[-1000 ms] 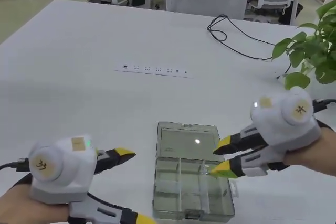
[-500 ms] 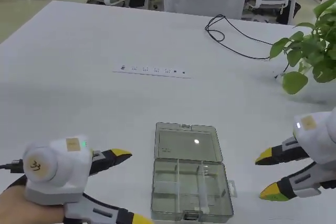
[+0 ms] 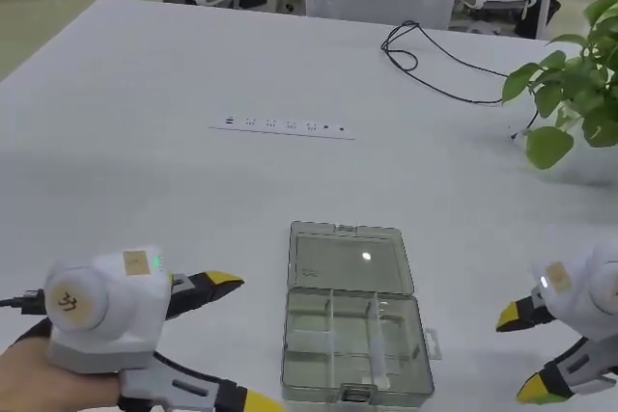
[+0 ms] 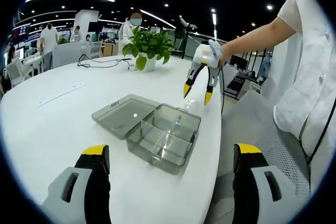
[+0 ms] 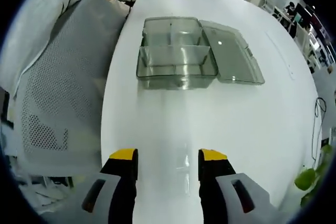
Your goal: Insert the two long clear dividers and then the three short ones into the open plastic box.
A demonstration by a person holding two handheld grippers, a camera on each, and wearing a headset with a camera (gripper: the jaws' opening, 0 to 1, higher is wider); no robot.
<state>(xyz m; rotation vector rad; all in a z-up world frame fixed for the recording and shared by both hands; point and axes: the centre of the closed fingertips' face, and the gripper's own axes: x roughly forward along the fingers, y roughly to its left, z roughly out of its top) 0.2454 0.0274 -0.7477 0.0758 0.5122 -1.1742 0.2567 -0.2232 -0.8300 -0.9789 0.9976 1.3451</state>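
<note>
One open plastic box [image 3: 311,388] of smoky clear plastic is being shown on the white desk [image 3: 145,142], near the desk's close edge. Its lid [image 3: 352,260] is lying flat on the desk on the far side of the tray, joined to it at the hinge. Inside the tray, two long clear dividers [image 3: 328,335] are being seen standing upright, running from the hinge side to the front wall and splitting the tray into three lanes. A short cross piece [image 3: 304,332] is being seen in the left lane. How many short ones are seated in all cannot be told through the clear plastic. One small clear piece [image 3: 432,342] is lying on the desk just beside the box's right wall.

Two grippers are being held, one on each side of the box and both apart from it. The left gripper [image 3: 238,342] is being held to the left of the box with its yellow-tipped jaws spread wide and nothing between them. The right gripper [image 3: 522,354] is being held to the right of the box, farther off, its jaws also parted and empty.

Beyond the box, one white power strip [image 3: 285,128] is lying flat on the desk. Farther beyond it and to the right, one black cable [image 3: 435,69] is lying looped, and one potted plant [image 3: 575,84] is standing.
</note>
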